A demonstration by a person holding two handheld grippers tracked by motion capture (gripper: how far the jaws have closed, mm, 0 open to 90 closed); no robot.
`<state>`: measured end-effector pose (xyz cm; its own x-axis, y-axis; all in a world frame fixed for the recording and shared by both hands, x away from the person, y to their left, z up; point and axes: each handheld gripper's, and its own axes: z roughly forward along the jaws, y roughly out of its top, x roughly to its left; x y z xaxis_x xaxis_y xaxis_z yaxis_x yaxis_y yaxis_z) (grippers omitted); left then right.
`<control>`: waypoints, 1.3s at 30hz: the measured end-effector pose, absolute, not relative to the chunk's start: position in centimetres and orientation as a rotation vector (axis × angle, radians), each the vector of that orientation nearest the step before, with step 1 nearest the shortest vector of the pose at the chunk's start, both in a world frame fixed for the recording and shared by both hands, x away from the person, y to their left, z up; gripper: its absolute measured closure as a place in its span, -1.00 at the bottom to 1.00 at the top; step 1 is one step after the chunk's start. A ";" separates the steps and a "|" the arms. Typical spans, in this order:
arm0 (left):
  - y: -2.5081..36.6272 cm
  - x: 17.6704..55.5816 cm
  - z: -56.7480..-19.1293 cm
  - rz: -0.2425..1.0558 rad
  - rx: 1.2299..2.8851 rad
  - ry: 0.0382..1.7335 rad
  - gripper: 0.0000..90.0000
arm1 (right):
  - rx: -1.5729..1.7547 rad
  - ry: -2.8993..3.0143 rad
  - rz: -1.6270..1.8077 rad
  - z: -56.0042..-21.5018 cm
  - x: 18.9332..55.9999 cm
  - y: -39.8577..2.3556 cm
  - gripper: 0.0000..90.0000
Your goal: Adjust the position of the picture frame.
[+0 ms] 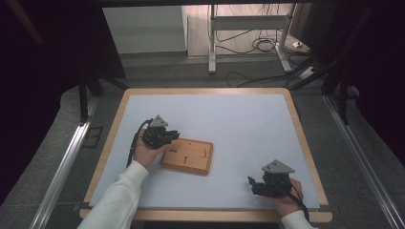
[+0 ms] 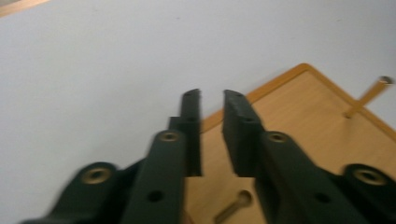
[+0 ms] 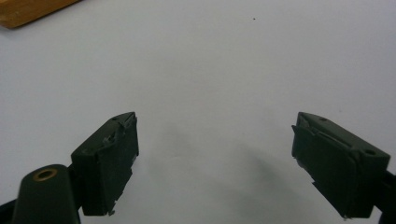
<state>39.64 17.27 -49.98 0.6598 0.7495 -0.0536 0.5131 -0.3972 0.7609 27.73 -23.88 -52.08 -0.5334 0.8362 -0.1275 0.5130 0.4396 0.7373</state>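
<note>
A flat wooden board (image 1: pixel 187 155) with a few small pegs on it lies left of the middle of the white mat (image 1: pixel 229 119). My left gripper (image 1: pixel 174 138) hovers at the board's far left corner, held in a hand with a white sleeve. In the left gripper view its jaws (image 2: pixel 211 95) stand close together with a thin gap and nothing between them, above the board's (image 2: pixel 299 121) edge; a thin peg (image 2: pixel 366 95) stands upright farther off. My right gripper (image 1: pixel 252 184) rests low near the mat's front right. Its jaws (image 3: pixel 215 126) are wide open over bare mat, and a corner of the board (image 3: pixel 28 11) shows.
The mat covers a table with a wooden rim (image 1: pixel 205 90). Beyond the far edge are a metal stand (image 1: pixel 248 28) and loose cables (image 1: pixel 262 45) on the floor. Dark curtains close off both sides.
</note>
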 end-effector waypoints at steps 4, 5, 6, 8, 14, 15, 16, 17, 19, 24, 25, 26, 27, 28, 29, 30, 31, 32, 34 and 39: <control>17.2 40.8 -50.2 0.386 2.129 0.995 1.00 | 1.133 2.215 0.899 -52.0 27.7 -23.9 -0.66; 17.2 41.1 -50.2 0.391 2.138 0.996 1.00 | 1.132 2.216 0.901 -52.0 27.6 -23.9 -0.66; 17.2 41.5 -50.2 0.390 2.144 0.995 1.00 | 1.129 2.217 0.898 -52.0 27.6 -23.9 -0.66; 17.2 42.1 -50.3 0.387 2.160 0.995 1.00 | 1.127 2.222 0.898 -52.1 27.7 -23.9 -0.66; 17.5 43.0 -50.8 0.343 2.162 1.008 1.00 | 1.137 2.218 0.886 -52.2 27.8 -24.0 -0.63; 17.6 43.3 -51.0 0.336 2.177 0.999 1.00 | 1.140 2.218 0.881 -52.2 27.8 -23.9 -0.63; 17.6 43.3 -51.0 0.336 2.177 0.999 1.00 | 1.142 2.219 0.879 -52.2 27.9 -23.9 -0.63; 17.7 43.5 -51.1 0.332 2.180 0.994 1.00 | 1.144 2.219 0.877 -52.3 27.9 -23.9 -0.63; 17.7 43.6 -51.2 0.328 2.184 0.990 1.00 | 1.144 2.220 0.877 -52.2 27.9 -23.9 -0.63; 17.8 43.9 -51.5 0.308 2.205 0.972 1.00 | 1.141 2.223 0.871 -52.3 27.9 -23.8 -0.64; 17.8 43.9 -51.5 0.308 2.205 0.972 1.00 | 1.141 2.223 0.871 -52.3 27.9 -23.8 -0.64; 17.8 43.9 -51.6 0.302 2.211 0.969 1.00 | 1.142 2.224 0.870 -52.4 27.9 -23.8 -0.64; 17.7 44.0 -51.7 0.297 2.213 0.973 1.00 | 1.142 2.225 0.870 -52.4 27.9 -23.8 -0.64; 17.7 44.0 -51.7 0.297 2.213 0.973 1.00 | 1.142 2.225 0.870 -52.4 27.9 -23.8 -0.64; 17.6 44.1 -51.9 0.289 2.228 0.978 1.00 | 1.139 2.228 0.874 -52.4 27.9 -23.8 -0.65; 17.6 44.1 -51.9 0.289 2.228 0.978 1.00 | 1.139 2.228 0.874 -52.4 27.9 -23.8 -0.65; 17.5 44.1 -52.0 0.286 2.238 0.975 1.00 | 1.134 2.231 0.873 -52.4 27.8 -23.8 -0.66; 17.5 44.1 -52.0 0.286 2.238 0.975 1.00 | 1.132 2.234 0.871 -52.4 27.8 -23.7 -0.66; 17.3 44.3 -52.3 0.279 2.252 0.969 1.00 | 1.131 2.235 0.869 -52.4 27.8 -23.7 -0.66; 17.3 44.3 -52.3 0.278 2.252 0.970 1.00 | 1.132 2.231 0.870 -52.4 27.9 -23.8 -0.66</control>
<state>44.28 17.31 -52.35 0.7020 0.7095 -0.0619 0.5689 -0.5063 0.6481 27.88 -23.80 -52.35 -0.5375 0.8325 -0.1341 0.5218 0.4533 0.7226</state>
